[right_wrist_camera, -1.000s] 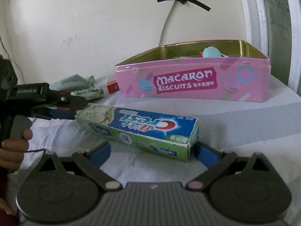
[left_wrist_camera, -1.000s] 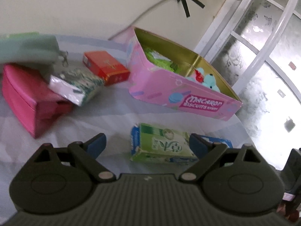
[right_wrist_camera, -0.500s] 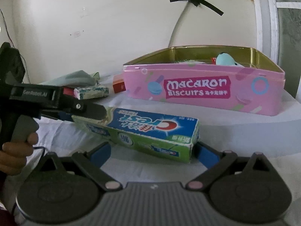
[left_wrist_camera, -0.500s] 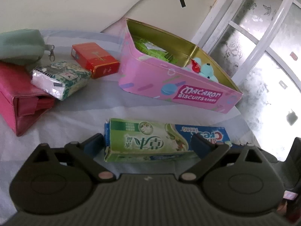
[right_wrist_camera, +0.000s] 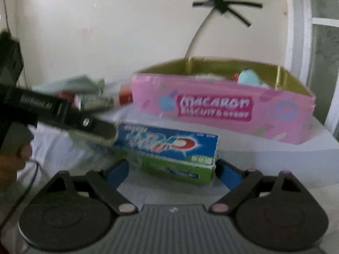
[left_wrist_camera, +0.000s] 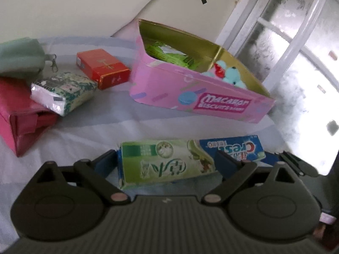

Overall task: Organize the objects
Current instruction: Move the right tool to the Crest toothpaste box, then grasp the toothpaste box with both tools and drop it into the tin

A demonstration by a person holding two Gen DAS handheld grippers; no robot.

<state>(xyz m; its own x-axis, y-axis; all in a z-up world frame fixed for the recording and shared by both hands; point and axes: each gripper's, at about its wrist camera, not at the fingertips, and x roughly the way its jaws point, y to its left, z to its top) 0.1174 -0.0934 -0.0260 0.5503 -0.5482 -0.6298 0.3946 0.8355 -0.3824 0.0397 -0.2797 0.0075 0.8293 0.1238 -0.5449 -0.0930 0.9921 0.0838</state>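
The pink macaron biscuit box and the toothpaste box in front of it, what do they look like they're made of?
Macaron biscuit box: probably tin, with a printed pink outside and a shiny gold inside with sharply folded corners. Toothpaste box: thin printed cardboard, slightly glossy, with a glued end flap showing.

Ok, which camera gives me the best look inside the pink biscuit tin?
Left wrist view: it looks down into the pink biscuit tin, showing green packets and a light blue plush toy. The right wrist view sees it side-on, blurred, only the plush top poking above the rim.
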